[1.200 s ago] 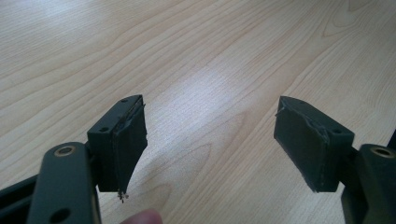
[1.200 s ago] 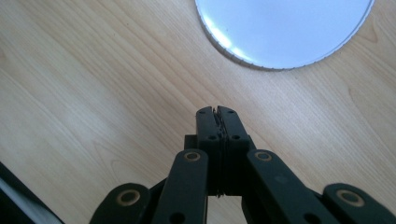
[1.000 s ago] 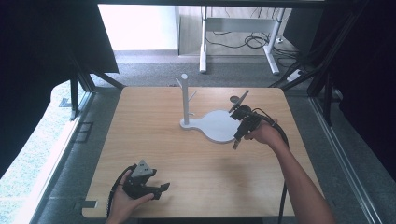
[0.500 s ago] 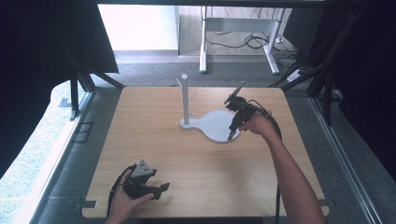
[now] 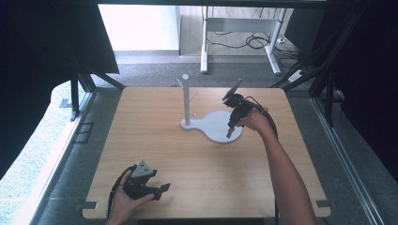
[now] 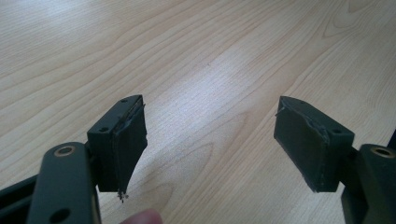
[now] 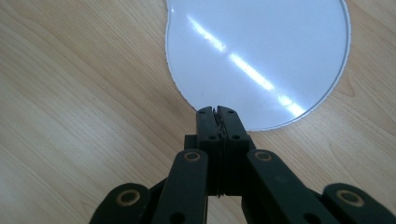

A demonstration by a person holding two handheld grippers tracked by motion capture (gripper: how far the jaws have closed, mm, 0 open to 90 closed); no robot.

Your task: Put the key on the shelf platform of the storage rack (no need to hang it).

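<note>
Pale wood table [image 5: 197, 154], grey carpet, white stand [image 5: 211, 124], left gripper [image 5: 162, 189] jaws released, right gripper [image 5: 229, 133] jaws clenched, seemingly empty

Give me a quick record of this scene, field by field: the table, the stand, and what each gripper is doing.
surface: wooden table
main thing: white stand with a flat rounded base and an upright post bearing short pegs
left gripper: near the table's front edge, jaws open, nothing between them
right gripper: jaws shut, nothing between them, tips over the base's rim
right hand: at the stand's right side
beyond the table: desk legs and cables on the floor
</note>
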